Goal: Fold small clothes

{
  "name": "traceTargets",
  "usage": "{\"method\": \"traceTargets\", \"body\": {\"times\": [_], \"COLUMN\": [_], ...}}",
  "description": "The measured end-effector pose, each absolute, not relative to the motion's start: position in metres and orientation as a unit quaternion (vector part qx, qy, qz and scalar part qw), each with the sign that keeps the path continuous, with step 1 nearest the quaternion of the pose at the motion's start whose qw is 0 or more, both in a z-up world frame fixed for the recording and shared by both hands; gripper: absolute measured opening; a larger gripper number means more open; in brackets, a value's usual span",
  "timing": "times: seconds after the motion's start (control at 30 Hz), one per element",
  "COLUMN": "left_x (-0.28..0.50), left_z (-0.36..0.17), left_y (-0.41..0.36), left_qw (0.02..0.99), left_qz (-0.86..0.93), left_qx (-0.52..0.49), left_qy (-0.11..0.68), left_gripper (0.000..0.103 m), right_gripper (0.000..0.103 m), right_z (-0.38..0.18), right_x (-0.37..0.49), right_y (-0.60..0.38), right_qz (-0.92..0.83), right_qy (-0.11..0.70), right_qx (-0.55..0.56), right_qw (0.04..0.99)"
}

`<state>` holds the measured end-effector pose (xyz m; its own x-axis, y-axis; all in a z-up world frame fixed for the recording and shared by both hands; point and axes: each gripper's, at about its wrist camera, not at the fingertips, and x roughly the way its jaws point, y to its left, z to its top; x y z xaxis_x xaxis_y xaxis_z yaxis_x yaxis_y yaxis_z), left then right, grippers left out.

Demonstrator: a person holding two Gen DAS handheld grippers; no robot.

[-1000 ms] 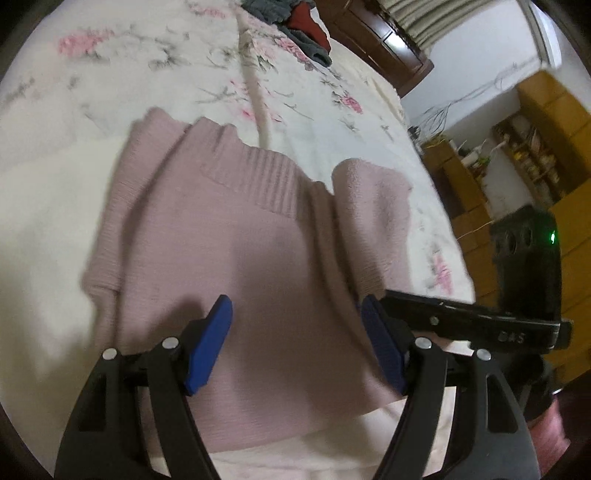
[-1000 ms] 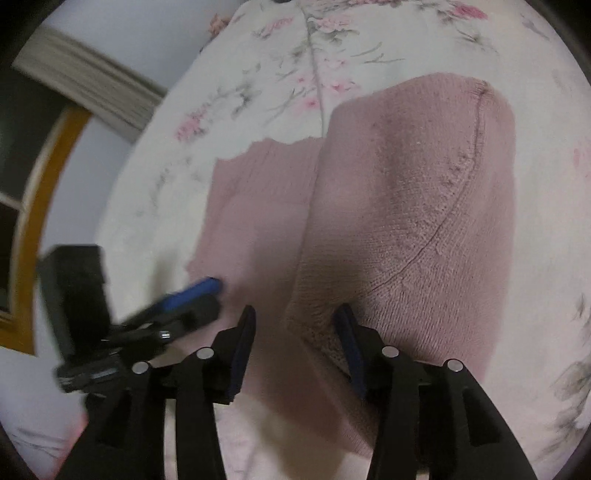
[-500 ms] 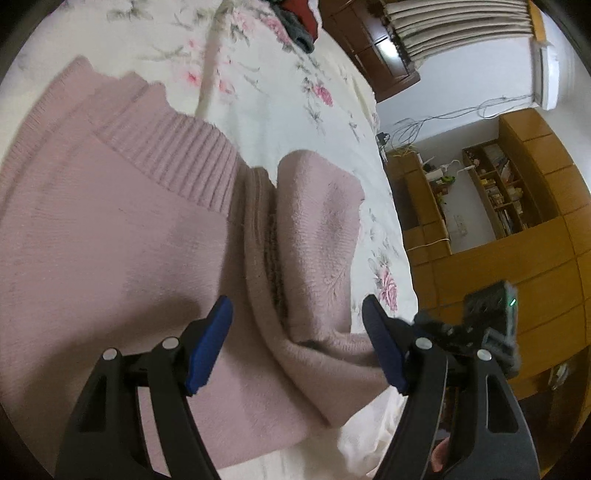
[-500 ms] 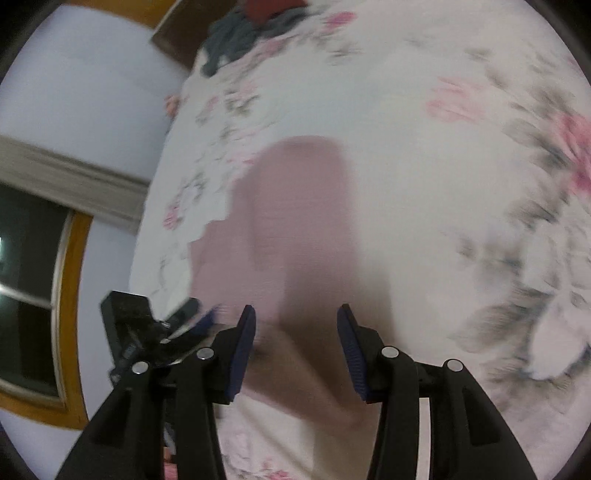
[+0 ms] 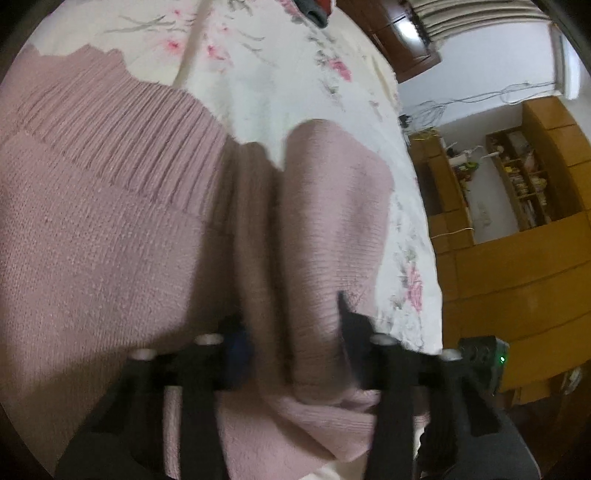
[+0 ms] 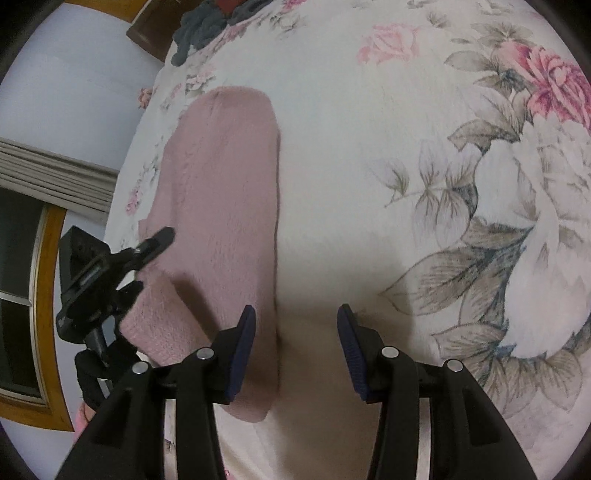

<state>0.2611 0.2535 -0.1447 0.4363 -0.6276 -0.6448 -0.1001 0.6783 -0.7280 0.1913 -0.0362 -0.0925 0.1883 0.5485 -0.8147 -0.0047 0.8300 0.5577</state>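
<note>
We note a pink knit sweater (image 5: 110, 236) lying on a bed covered by a white bedspread with a floral print (image 6: 369, 155); its ribbed band (image 5: 122, 129) faces away from the left wrist camera, and one part is folded over into a raised ridge (image 5: 328, 221) along the garment's right side.

The left tool (image 5: 291, 332) sits low over that ridge; its fingers straddle a fold of knit that fills the gap between them; the picture is blurred here, so we cannot tell whether the pads are pressing the cloth or only stand beside it. From the right wrist view we see the left tool (image 6: 147, 266) at the near left edge of the sweater (image 6: 221, 192), one finger above the knit and one beneath the edge.

The right tool (image 6: 295, 332) has its jaws apart and holds nothing; its left finger (image 6: 243, 332) is over the near right edge of the folded sweater, its right finger over bare bedspread; we cannot tell whether either touches the surface.

At the far end of the bed a heap of dark grey and red clothes (image 6: 207, 18) lies well apart from the sweater; beyond the bed's right side we record wooden cabinets and open shelves (image 5: 517, 192); to the left, in the right wrist view, a window with a wooden frame (image 6: 37, 317).
</note>
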Motion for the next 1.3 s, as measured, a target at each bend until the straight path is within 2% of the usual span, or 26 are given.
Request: {"method": "traceTargets", "body": {"times": [0.33, 0.57, 0.73, 1.1, 1.3], "left_x": [0.237, 0.232, 0.224, 0.215, 0.209], "left_z": [-0.092, -0.066, -0.058, -0.064, -0.11], "left_y": [0.262, 0.3, 0.337, 0.416, 0.455], "left_qw": [0.808, 0.824, 0.838, 0.843, 0.818], "left_qz": [-0.212, -0.203, -0.179, -0.147, -0.133], "left_qx": [-0.321, -0.307, -0.293, -0.304, -0.348], "left_qy": [0.447, 0.43, 0.423, 0.418, 0.438], "left_gripper": [0.021, 0.021, 0.021, 0.02, 0.02], "right_gripper": [0.048, 0.049, 0.054, 0.055, 0.056], "right_z": [-0.098, -0.091, -0.087, -0.094, -0.1], "right_x": [0.179, 0.173, 0.169, 0.162, 0.162], "right_y": [-0.04, -0.011, 0.016, 0.076, 0.091], "right_qz": [0.186, 0.221, 0.253, 0.303, 0.311], "right_qy": [0.607, 0.599, 0.592, 0.598, 0.607], "right_qx": [0.213, 0.194, 0.182, 0.17, 0.164], "right_qw": [0.743, 0.745, 0.743, 0.722, 0.713]}}
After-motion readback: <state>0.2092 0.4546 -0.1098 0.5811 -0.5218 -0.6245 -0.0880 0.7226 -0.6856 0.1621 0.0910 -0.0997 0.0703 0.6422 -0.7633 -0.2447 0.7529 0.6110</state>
